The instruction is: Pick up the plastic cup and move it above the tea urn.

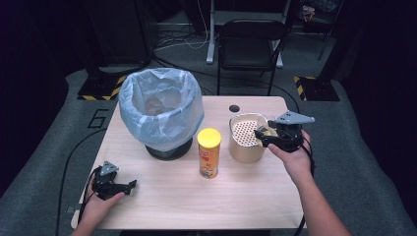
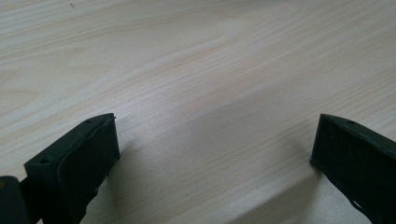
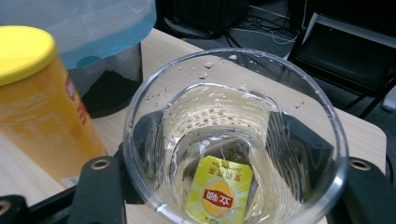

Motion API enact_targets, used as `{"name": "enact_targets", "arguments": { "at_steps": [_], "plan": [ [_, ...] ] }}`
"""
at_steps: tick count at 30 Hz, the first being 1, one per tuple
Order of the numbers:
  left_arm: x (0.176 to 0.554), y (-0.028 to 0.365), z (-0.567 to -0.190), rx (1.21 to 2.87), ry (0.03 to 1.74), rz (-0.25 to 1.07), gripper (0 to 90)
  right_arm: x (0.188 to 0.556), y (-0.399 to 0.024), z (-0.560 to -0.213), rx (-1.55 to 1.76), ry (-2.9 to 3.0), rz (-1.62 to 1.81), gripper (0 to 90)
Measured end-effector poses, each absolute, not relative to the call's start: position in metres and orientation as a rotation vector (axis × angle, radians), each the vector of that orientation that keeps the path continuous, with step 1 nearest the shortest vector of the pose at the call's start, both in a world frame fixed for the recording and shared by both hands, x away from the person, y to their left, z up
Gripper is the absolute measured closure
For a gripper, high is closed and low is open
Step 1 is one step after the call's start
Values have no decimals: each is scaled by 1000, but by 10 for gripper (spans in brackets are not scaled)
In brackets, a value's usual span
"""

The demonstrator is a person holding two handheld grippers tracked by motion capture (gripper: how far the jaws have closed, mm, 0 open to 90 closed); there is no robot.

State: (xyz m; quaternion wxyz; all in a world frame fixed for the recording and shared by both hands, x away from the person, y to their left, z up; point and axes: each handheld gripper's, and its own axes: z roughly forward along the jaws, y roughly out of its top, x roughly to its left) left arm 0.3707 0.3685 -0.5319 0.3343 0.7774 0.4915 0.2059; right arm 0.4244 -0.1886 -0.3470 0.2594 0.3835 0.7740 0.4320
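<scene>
Right gripper view: clear glass sits between the two black jaws, one on each side wall, clamped. Wet inside; yellow tea-bag tag lies at its bottom. High view: right gripper holds the glass over the perforated strainer container, at 3 o'clock from the yellow can. Left gripper rests at 7 o'clock on the table, jaws wide, nothing between.

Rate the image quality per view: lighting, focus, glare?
High view: table evenly lit, surroundings dark, slightly soft. Left gripper view: wood grain sharp, the left gripper casts soft shadows, near parts blurred. Right gripper view: glass cup sharp with droplets and mild reflections; yellow-lidded can soft.
</scene>
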Motion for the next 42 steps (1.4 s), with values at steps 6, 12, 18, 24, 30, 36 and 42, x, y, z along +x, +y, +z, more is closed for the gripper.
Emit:
{"name": "enact_targets", "arguments": {
  "at_steps": [6,12,18,24,30,36,42],
  "plan": [
    [371,368,-532,2025,1283,542,7,434,-187,-348,1037,2105,1146,373],
    [371,368,-532,2026,1284,540,7,437,-188,-346,1051,2098,1141,373],
    [371,369,-531,2037,1282,527,7,442,-187,-344,1060,2088,1128,373],
    [371,368,-532,2026,1283,538,7,444,-185,-340,1046,2086,1117,373],
    [371,368,-533,2019,1283,541,7,448,-180,-334,1030,2076,1089,373],
    [371,368,-533,2020,1283,540,7,450,-176,-330,1007,2078,1068,373],
    [371,368,-533,2020,1283,543,7,451,-174,-329,1000,2074,1069,373]
  ]
}}
